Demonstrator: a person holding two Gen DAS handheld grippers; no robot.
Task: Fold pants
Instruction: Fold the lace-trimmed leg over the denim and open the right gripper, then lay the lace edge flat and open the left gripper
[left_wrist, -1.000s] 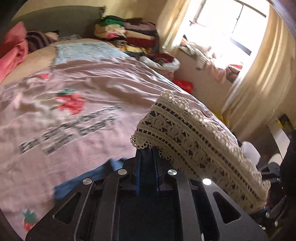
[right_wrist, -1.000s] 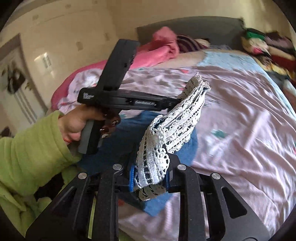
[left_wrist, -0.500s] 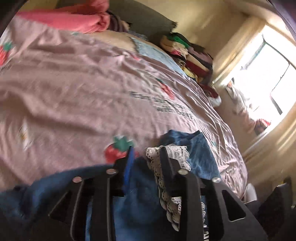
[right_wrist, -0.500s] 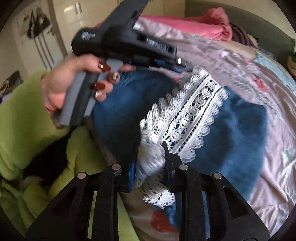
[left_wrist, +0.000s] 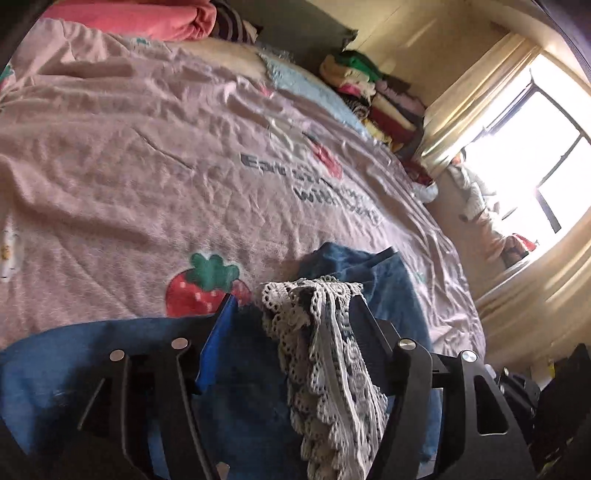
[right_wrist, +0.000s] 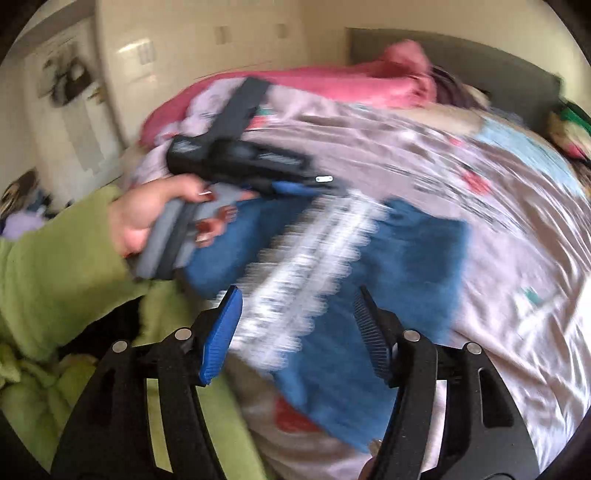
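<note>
We see the blue pants (left_wrist: 391, 280) lying on the pink bedspread (left_wrist: 147, 166), at the near edge of the bed, just beside the printed strawberry (left_wrist: 201, 288). Their white lace trim (left_wrist: 325, 350) is laid over the blue cloth as a long band. In the left wrist view, the left gripper (left_wrist: 291, 306) hangs over the pants and points down at them. Its jaws are opening, they stand about half apart, and the lace trim lies between them, leaning against the right finger while the blue pad (left_wrist: 216, 339) on the other side is clear of it; we do not see the pads pressing on it. In the right wrist view, which is blurred, the right gripper (right_wrist: 299, 299) is also opening, with a wide gap between its blue pads (right_wrist: 221, 336). The lace trim (right_wrist: 306, 266) passes under this gap, and nothing is squeezed there. In the same view a hand (right_wrist: 147, 214) in a green sleeve (right_wrist: 55, 258) holds the handle of the left gripper (right_wrist: 317, 184), whose tip is at the far end of the lace band. A pile of folded clothes (left_wrist: 373, 92) stands at the far corner of the bed, and a pink blanket (right_wrist: 332, 85) lies along its far edge.
</note>
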